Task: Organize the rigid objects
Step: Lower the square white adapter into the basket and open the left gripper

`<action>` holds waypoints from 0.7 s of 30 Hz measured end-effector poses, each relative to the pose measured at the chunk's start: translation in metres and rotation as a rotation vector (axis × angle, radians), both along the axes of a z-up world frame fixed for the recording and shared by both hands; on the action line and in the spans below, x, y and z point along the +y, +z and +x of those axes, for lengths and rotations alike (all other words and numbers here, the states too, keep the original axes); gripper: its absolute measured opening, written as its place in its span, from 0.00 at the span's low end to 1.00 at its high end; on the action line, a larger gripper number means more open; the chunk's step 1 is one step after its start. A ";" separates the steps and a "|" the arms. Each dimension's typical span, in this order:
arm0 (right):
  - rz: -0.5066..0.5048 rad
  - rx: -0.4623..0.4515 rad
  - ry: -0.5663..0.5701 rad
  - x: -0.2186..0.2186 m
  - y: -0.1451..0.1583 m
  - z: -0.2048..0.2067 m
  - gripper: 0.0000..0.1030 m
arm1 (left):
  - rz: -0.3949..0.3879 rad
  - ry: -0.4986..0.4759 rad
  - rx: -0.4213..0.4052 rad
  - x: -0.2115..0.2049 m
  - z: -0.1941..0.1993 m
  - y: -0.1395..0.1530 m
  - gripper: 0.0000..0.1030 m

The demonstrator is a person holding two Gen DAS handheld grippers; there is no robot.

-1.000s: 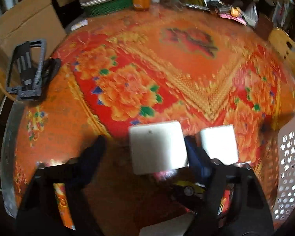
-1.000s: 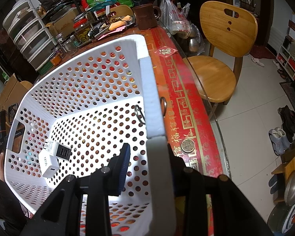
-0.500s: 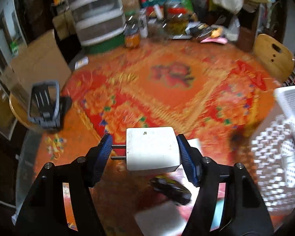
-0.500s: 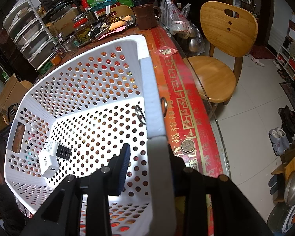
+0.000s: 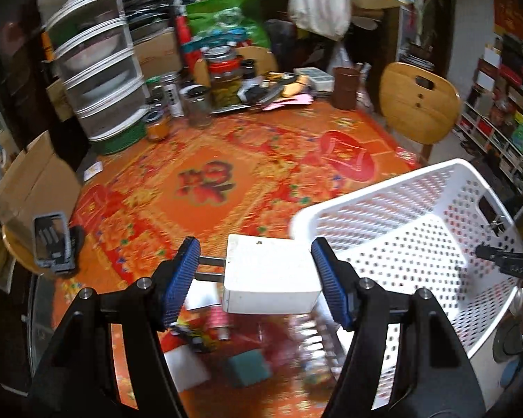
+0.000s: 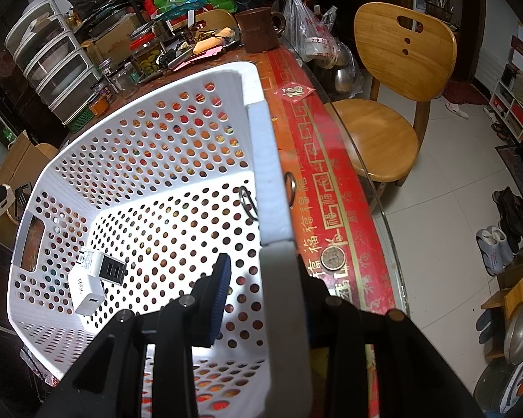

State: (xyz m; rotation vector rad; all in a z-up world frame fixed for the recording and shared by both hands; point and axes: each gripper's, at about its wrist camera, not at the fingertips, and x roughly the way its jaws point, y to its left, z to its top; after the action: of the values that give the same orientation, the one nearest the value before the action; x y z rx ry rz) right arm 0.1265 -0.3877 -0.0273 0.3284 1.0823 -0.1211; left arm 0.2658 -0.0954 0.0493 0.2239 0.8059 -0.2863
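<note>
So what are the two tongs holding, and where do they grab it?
The left tongs hold a white plug charger by its prong end and its opposite end. The right tongs pinch the white basket by its rim.

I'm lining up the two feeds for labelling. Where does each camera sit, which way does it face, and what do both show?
Left wrist: on the left gripper, above the table, looking forward and down toward the basket; its own black fingers grip a white charger.
Right wrist: on the right gripper, looking down along the basket rim it clamps; its own fingers show, and two chargers lie inside.
Shared: basket, table, wooden chair, drawer tower.
</note>
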 end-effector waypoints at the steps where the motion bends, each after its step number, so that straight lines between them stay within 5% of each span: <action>1: 0.000 0.000 0.000 0.000 0.000 0.000 0.32 | 0.006 -0.022 -0.001 -0.013 -0.002 0.001 0.62; 11: 0.000 0.003 0.009 -0.001 0.001 0.000 0.32 | 0.045 -0.225 0.013 -0.081 -0.011 -0.025 0.62; 21: 0.003 0.001 0.011 -0.001 0.001 0.000 0.32 | 0.074 -0.288 0.061 -0.092 -0.010 -0.050 0.62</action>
State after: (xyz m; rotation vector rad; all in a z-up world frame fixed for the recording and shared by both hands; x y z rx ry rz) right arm 0.1261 -0.3887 -0.0260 0.3251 1.0852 -0.1096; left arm 0.2556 -0.1876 -0.0005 0.4040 0.8458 -0.5368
